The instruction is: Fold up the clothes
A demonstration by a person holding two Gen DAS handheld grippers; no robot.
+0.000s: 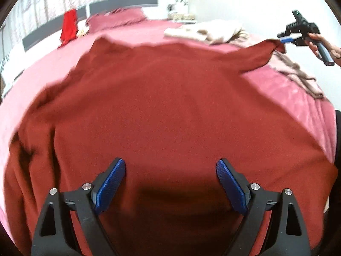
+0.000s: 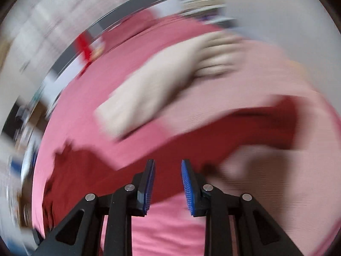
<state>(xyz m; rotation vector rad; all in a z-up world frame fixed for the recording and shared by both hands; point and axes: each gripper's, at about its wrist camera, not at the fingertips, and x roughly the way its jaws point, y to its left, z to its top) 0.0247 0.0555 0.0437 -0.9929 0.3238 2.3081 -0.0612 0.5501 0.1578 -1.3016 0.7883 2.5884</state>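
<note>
A large dark red garment (image 1: 170, 106), probably a sweater or knit top, lies spread across a bed covered in a pink bedspread (image 1: 53, 68). It fills most of the left wrist view, reaching from the near edge of the bed towards the far side, with loose creases along its left edge.

The left gripper (image 1: 170, 183) hovers over the near part of the garment. Its blue-padded jaws stand wide apart and hold nothing.

At the right edge of the same view, a person's hand (image 1: 319, 44) holds the right gripper (image 1: 286, 40) just beside the far right corner of the red garment, which looks drawn out to a point. In the right wrist view, heavily blurred, the right gripper (image 2: 167, 183) has its jaws narrowly parted with a clear gap between them. No cloth sits between the pads there, so it appears to hold nothing.

Beige clothes (image 1: 208, 32) are piled near the far side of the bed, and another pale garment (image 1: 298, 74) trails down its right edge. A bright red item (image 1: 69, 26) hangs near the grey headboard (image 1: 123, 2).

The red garment looks soft, limp and light, likely to sag and wrinkle when lifted. Corners, hem edges or sleeve ends seem the best places to pinch it, one in each gripper, keeping the cloth taut.
</note>
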